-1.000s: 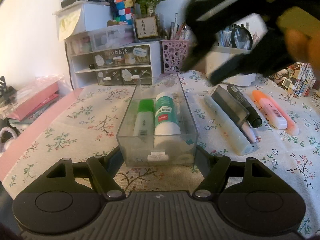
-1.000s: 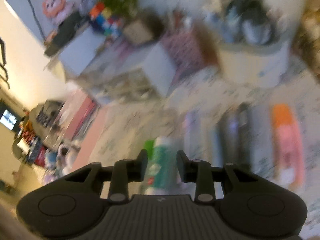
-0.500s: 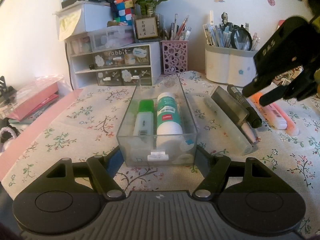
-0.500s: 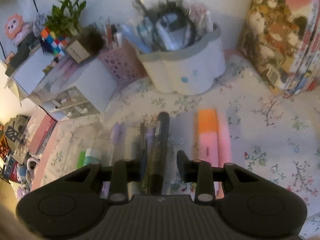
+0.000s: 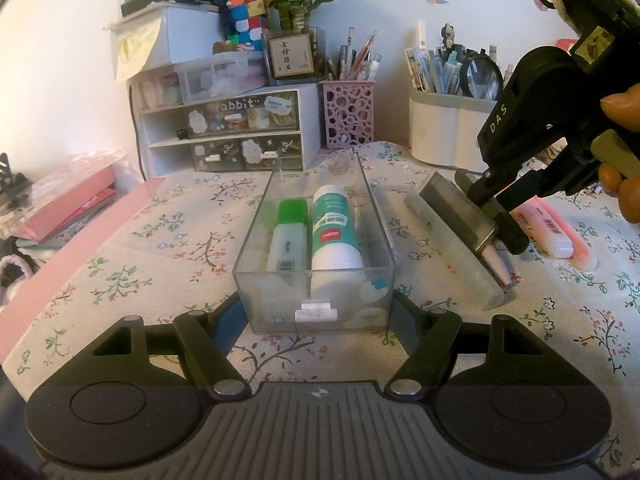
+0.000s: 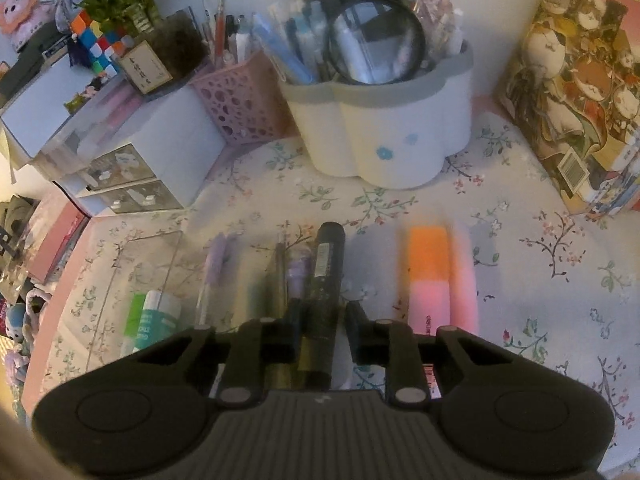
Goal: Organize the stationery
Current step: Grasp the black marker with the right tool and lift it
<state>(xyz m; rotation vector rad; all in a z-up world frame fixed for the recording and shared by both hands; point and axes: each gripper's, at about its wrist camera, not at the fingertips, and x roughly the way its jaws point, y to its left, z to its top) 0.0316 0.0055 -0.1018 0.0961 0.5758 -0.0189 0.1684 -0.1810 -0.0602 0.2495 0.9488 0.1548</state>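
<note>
Your right gripper (image 6: 322, 322) has its jaws spread around the black marker (image 6: 326, 276), which lies on the table (image 6: 520, 280) at 3 o'clock from the clear box (image 5: 316, 240). It looks light, stiff and slick, so pinch mid-barrel. Your left gripper (image 5: 316, 320) has its jaws spread beside the box.

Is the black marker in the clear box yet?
No, the black marker lies on the cloth between the right tongs, outside the box.

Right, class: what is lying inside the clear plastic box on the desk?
Inside the clear plastic box lie a green-capped highlighter and, beside it, a green-and-white glue stick. The frosted, stickered front wall hides their near ends and the floor there.
</note>
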